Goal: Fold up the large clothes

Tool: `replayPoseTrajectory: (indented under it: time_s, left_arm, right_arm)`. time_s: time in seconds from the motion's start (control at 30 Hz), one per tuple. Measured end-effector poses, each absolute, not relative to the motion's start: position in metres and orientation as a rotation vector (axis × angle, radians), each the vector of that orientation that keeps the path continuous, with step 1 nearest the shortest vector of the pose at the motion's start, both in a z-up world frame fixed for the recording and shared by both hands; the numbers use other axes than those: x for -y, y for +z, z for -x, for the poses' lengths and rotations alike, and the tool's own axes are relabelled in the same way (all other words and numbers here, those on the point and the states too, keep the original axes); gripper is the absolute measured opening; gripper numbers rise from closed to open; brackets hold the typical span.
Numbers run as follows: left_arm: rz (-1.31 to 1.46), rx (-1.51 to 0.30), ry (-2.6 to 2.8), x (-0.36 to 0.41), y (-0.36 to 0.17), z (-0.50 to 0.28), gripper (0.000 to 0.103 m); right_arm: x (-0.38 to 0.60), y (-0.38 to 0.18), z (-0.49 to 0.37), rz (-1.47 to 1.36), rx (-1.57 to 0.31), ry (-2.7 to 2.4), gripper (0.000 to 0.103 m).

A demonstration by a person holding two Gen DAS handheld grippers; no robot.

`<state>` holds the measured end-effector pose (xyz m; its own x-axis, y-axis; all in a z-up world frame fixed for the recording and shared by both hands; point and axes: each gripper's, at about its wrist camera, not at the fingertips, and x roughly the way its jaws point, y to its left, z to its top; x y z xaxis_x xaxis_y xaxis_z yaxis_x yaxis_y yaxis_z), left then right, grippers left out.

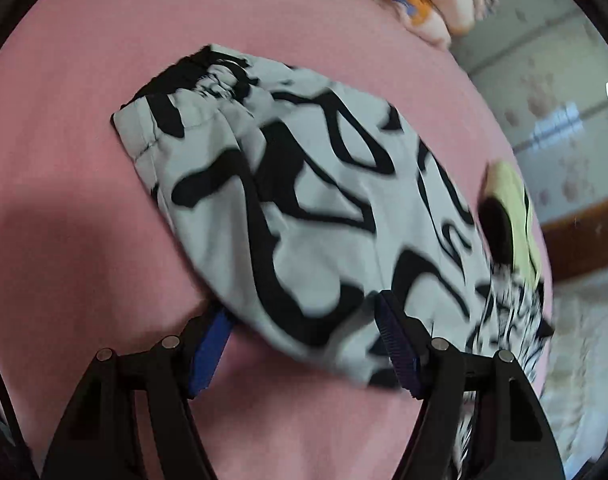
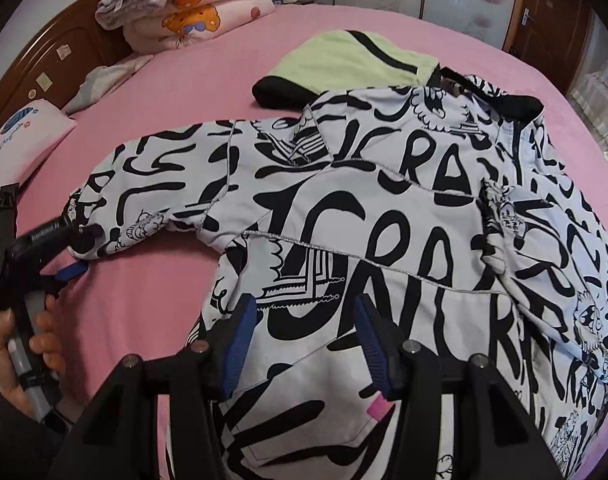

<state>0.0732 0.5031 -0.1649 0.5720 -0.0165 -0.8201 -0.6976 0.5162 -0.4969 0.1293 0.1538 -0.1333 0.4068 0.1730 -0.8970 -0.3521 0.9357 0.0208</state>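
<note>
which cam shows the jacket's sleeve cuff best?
Left wrist view: the sleeve cuff, gathered and black-edged, lies unobstructed though slightly blurred. In the right wrist view the cuff is small at the frame's left and partly behind the left gripper.

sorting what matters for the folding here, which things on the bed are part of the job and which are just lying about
Part of the job:
- black and white jacket, spread on the bed
- its sleeve, under the left gripper
- right gripper, jaws open over the jacket

Just lying about:
- green garment
- folded blankets
- pillow
- pink sheet
</note>
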Motion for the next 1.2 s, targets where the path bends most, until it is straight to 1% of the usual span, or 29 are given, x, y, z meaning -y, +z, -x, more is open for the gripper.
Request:
replayPoseTrajectory:
  time_s: [0.1,0.13,0.17,0.2,0.23,0.3,0.37,0.5,0.6,0.67,0.73,0.87,0.93,1.03,1.1,1.13,1.17,1.2]
  left_arm:
    - [0.983,-0.825,0.517,-0.512,-0.171,-0.08,0.07]
    - [0.989,-0.81,0.539,-0.514,-0.172,-0.084,0.063]
    - [0.974,-0.806,0.567,-0.515,-0.171,-0.088,0.035]
    - [0.932,-0.816,0.6,-0.516,-0.169,-0.095,0.018]
    - [0.924,-0.818,0.596,-0.519,-0.167,-0.1,0.011]
    - [0.923,-0.796,0.604,-0.518,-0.157,-0.108,0.007]
    - [0.868,-0.763,0.595,-0.511,-0.134,-0.115,0.006]
    - [0.687,-0.672,0.496,-0.456,-0.067,-0.137,0.005]
    - [0.516,-0.606,0.351,-0.382,-0.015,-0.157,0.005]
    - [0.429,-0.591,0.24,-0.332,0.007,-0.165,0.005]
    - [0.364,-0.608,0.128,-0.28,0.014,-0.176,0.005]
    - [0.259,-0.697,-0.051,-0.184,-0.005,-0.195,0.006]
    - [0.234,-0.791,-0.133,-0.142,-0.032,-0.203,0.006]
    - [0.183,-0.915,-0.183,-0.102,-0.074,-0.202,0.006]
    - [0.144,-1.002,-0.2,-0.084,-0.103,-0.201,0.013]
    - [0.121,-1.032,-0.194,-0.078,-0.113,-0.197,0.019]
    - [0.107,-1.046,-0.193,-0.079,-0.12,-0.185,0.029]
    - [0.107,-1.062,-0.203,-0.078,-0.123,-0.183,0.034]
  right_arm:
    - [-0.15,-0.141,-0.135,0.164,-1.124,0.322,0.051]
    - [-0.147,-0.143,-0.136,0.159,-1.13,0.318,0.051]
    - [-0.145,-0.144,-0.137,0.155,-1.134,0.315,0.051]
    - [-0.143,-0.146,-0.139,0.148,-1.14,0.311,0.051]
    - [-0.139,-0.147,-0.14,0.141,-1.144,0.307,0.051]
    - [-0.133,-0.148,-0.141,0.127,-1.15,0.304,0.051]
    - [-0.126,-0.148,-0.14,0.111,-1.154,0.302,0.051]
    - [-0.107,-0.144,-0.139,0.072,-1.147,0.29,0.051]
    - [-0.084,-0.138,-0.139,0.027,-1.132,0.265,0.051]
    - [-0.066,-0.132,-0.141,-0.008,-1.116,0.239,0.051]
    - [-0.04,-0.125,-0.141,-0.052,-1.093,0.199,0.051]
    - [0.014,-0.117,-0.138,-0.132,-1.063,0.112,0.051]
    - [0.039,-0.116,-0.135,-0.164,-1.061,0.071,0.051]
    - [0.078,-0.12,-0.132,-0.212,-1.07,0.008,0.051]
    - [0.099,-0.124,-0.128,-0.23,-1.083,-0.021,0.051]
    - [0.106,-0.128,-0.127,-0.236,-1.089,-0.03,0.051]
    - [0.113,-0.13,-0.126,-0.244,-1.095,-0.037,0.051]
    - [0.119,-0.133,-0.124,-0.251,-1.101,-0.041,0.051]
